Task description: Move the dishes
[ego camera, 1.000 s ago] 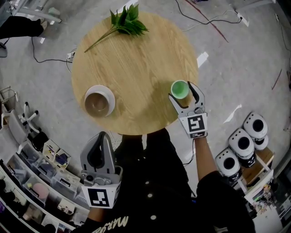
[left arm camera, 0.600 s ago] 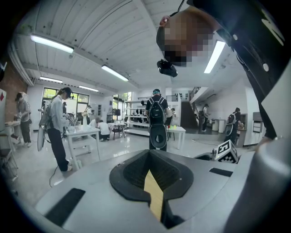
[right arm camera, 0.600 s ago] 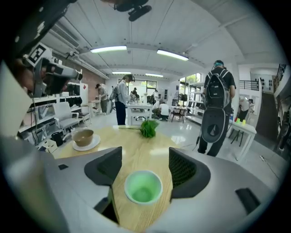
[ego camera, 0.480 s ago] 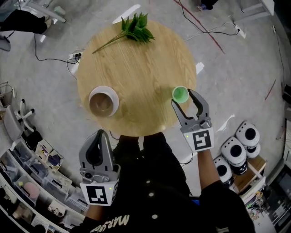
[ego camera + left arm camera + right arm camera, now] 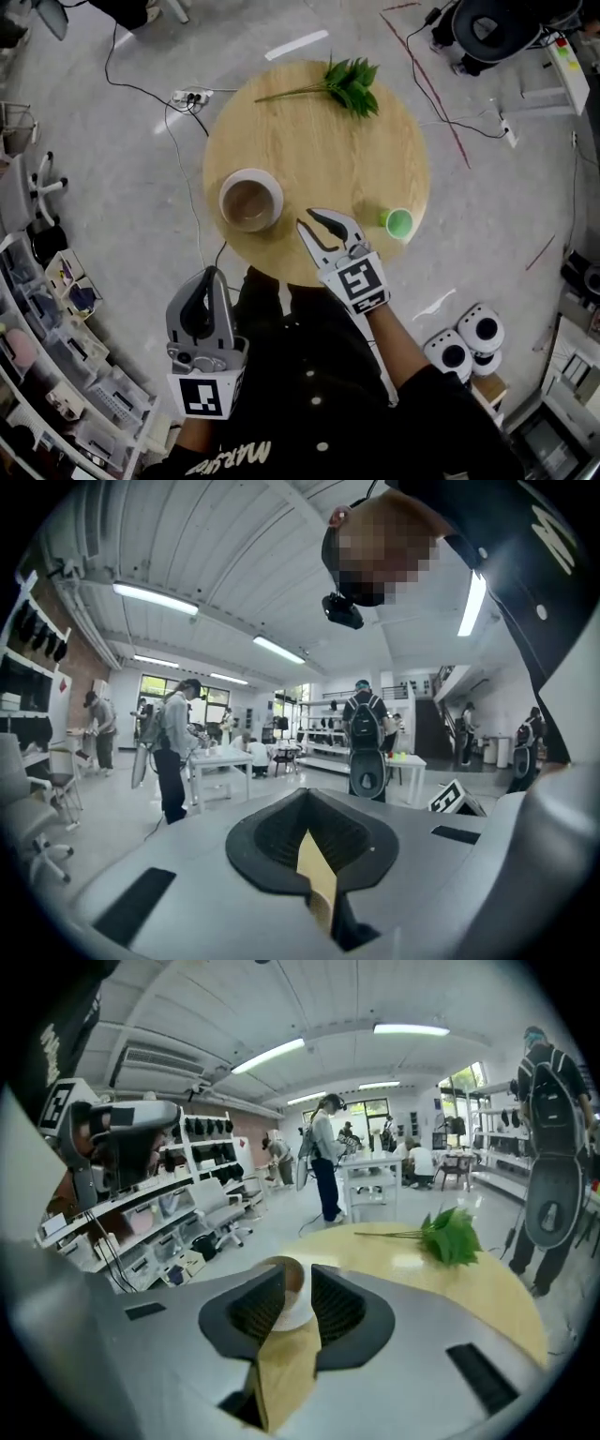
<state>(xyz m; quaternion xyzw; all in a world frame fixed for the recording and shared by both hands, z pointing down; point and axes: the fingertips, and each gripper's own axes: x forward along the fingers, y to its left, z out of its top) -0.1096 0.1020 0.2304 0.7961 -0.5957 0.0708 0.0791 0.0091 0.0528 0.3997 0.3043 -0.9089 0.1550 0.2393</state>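
Note:
A white bowl (image 5: 250, 199) with a brown inside stands on the left of the round wooden table (image 5: 319, 141). A small green cup (image 5: 398, 222) stands upright near the table's right front edge. My right gripper (image 5: 307, 221) hovers over the front of the table between them, pointing at the bowl, a short way from it. Its jaws have just been closing; a narrow gap is left and nothing is in it. In the right gripper view the bowl (image 5: 291, 1299) shows through the gap of that gripper (image 5: 297, 1269). My left gripper (image 5: 208, 274) (image 5: 307, 803) is shut and empty, held off the table by my body.
A leafy green sprig (image 5: 352, 84) (image 5: 450, 1237) lies at the table's far side. Cables (image 5: 187, 98) run over the floor. Shelves with bins (image 5: 56, 309) stand at left, white round devices (image 5: 464, 347) at right. People stand at tables (image 5: 216, 761) in the room behind.
The right gripper has left the green cup standing on the table, swung left along the front edge toward the bowl, and its jaws have narrowed. The left gripper stays shut.

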